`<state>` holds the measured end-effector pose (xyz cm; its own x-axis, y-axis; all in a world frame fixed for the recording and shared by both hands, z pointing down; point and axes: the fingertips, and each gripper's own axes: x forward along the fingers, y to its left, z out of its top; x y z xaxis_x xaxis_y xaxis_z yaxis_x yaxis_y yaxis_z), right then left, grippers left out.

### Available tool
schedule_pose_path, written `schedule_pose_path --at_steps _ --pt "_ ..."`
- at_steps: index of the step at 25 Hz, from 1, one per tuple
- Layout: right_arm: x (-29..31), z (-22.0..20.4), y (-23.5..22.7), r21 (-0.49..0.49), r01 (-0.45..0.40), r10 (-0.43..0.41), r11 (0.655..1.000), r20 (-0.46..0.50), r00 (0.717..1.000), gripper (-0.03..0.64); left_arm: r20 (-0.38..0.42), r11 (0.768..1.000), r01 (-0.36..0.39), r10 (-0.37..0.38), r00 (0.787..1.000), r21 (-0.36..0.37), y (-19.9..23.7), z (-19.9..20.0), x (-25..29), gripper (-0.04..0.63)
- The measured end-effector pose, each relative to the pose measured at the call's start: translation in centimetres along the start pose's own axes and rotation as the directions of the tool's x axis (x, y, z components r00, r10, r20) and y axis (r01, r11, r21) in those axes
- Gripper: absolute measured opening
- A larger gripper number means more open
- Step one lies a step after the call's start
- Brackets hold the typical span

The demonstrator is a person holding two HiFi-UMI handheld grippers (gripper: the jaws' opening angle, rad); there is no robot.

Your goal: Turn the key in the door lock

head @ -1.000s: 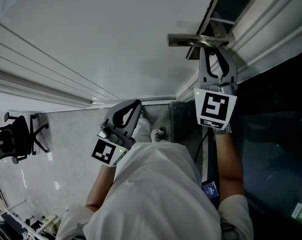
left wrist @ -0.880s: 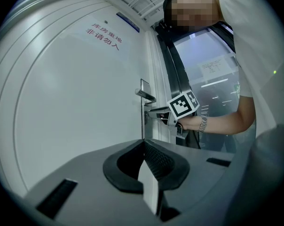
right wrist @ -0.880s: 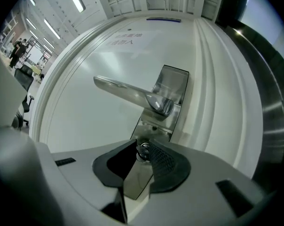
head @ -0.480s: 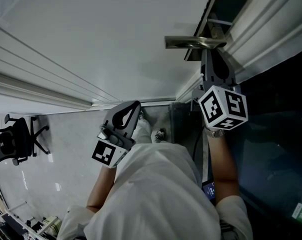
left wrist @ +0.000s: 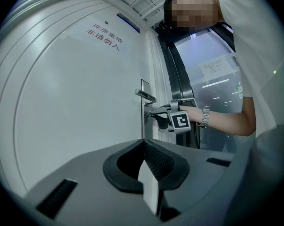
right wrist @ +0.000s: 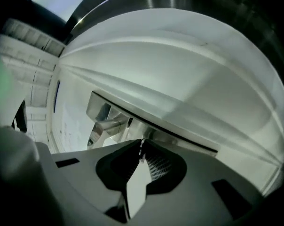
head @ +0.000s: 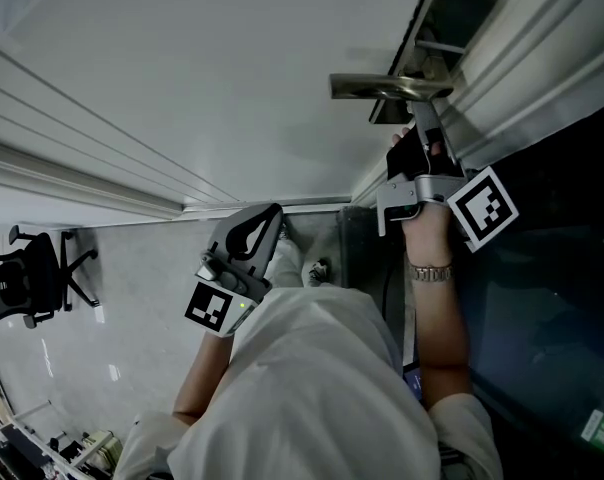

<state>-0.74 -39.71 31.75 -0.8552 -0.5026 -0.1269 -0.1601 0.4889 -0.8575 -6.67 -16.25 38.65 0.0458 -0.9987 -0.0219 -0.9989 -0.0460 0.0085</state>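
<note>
Head view: L gripper (head: 273,208) hangs well left of door handle (head: 382,85), fingers together, empty. R gripper (head: 414,130) sits just under handle; fingers, just closed, pinch narrow on key (right wrist: 141,144); lock hidden behind them. Best bet: firm pinch, roll wrist about key's axis, no side pull or it slips.

1. The person is wearing a pale short-sleeved shirt (head: 322,388).
2. A metal-link wristwatch (head: 430,271) is circling the right wrist.
3. The left tool (head: 273,211) is showing a grey shell with a black lining, and a small green light (head: 243,306) is glowing on it.
4. The right tool (head: 418,133) is showing the same grey and black build.
5. Each tool is carrying a white cube (head: 485,208) printed with black square markers.
</note>
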Motion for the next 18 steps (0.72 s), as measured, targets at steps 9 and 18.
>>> schedule_pose_path --at_steps 9,18 --pt "0.2 -0.1 0.4 0.019 -0.061 0.062 0.998 -0.012 0.998 0.022 -0.003 1.0 0.017 -0.017 1.0 -0.002 -0.7 0.0 0.6 0.003" --pt "-1.0 -1.8 2.3 -0.795 0.008 -0.066 0.607 -0.041 0.997 0.184 -0.011 1.0 0.013 -0.013 1.0 -0.003 -0.4 -0.2 0.4 0.003"
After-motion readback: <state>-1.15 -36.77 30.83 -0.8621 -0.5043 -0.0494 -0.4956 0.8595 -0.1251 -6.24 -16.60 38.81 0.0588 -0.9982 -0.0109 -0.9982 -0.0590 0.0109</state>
